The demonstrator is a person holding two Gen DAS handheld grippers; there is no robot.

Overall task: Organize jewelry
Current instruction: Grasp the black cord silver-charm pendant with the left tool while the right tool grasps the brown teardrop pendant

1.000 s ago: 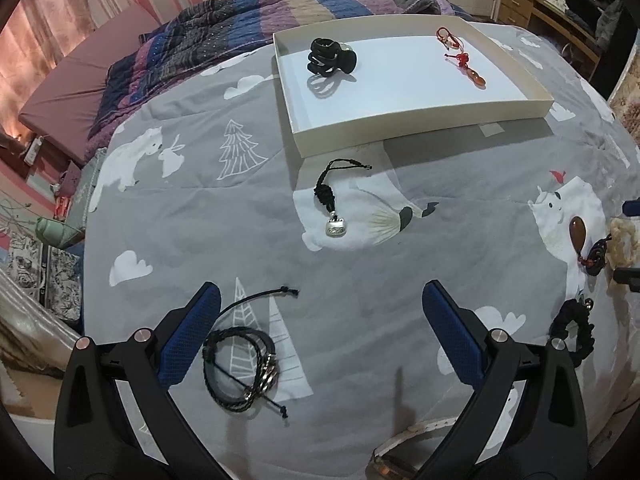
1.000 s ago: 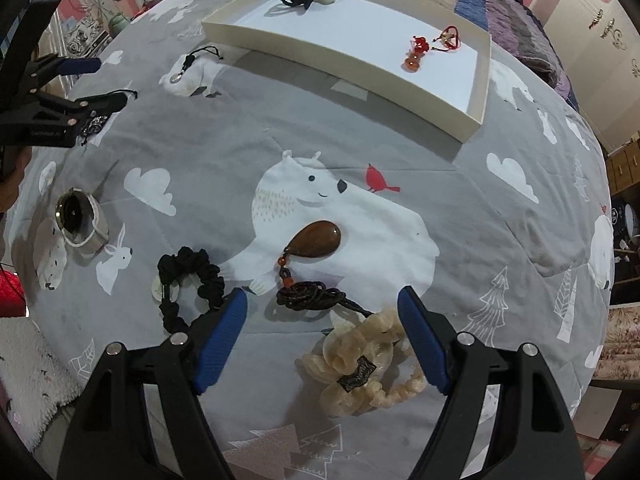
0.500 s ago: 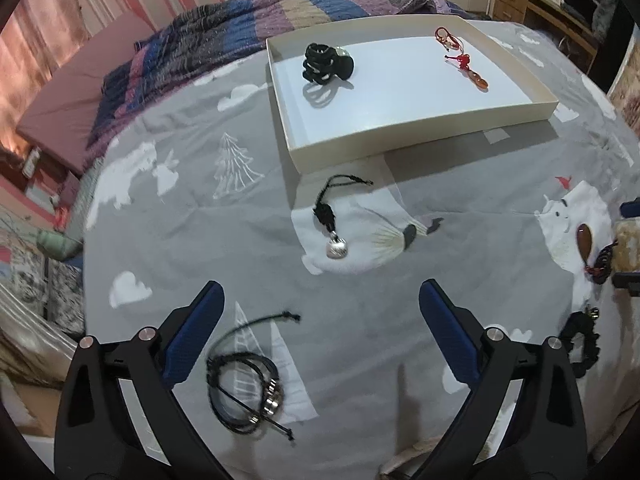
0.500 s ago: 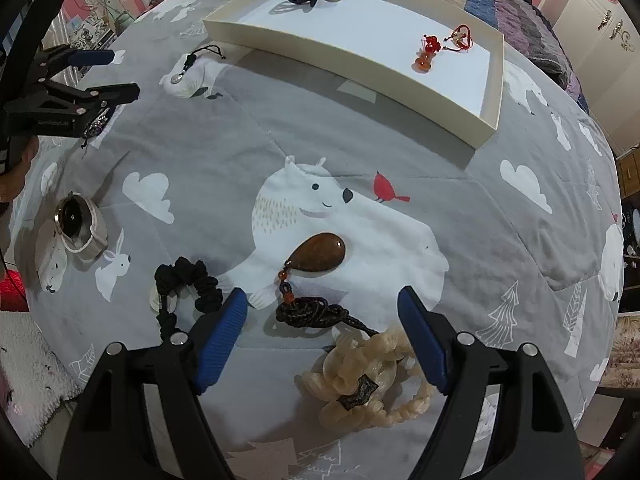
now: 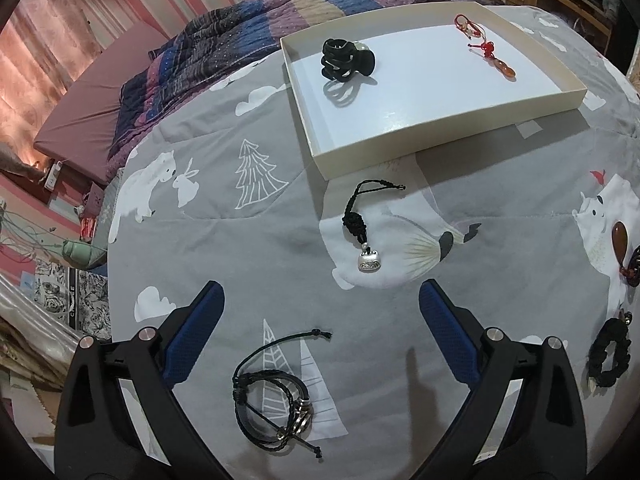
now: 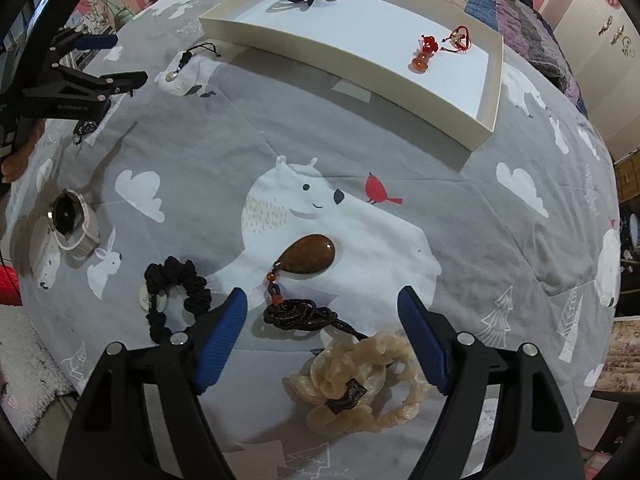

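Jewelry lay scattered over a grey bedspread printed with polar bears, all of it short of the shallow cream tray point(image 6: 490, 92) at the far side. Nearest the right gripper point(image 6: 322, 316) sat a brown teardrop pendant point(image 6: 310, 256) on a bunched dark cord point(image 6: 298, 314), well short of the tray, with a pale chunky chain bracelet point(image 6: 356, 380) closer still to the camera. The pendant looked hard, smooth and likely slippery; the soft knotted cord seemed the safer place to pinch. The right gripper's blue pads stood wide apart above the cord, holding and touching nothing. The left gripper point(image 5: 320, 332) was likewise spread wide and empty, hovering over a limp, light black braided bracelet point(image 5: 274, 408), also well short of the tray. Inside the tray already rested a black hair claw point(image 5: 346, 60) and a red knotted charm point(image 5: 486, 46).
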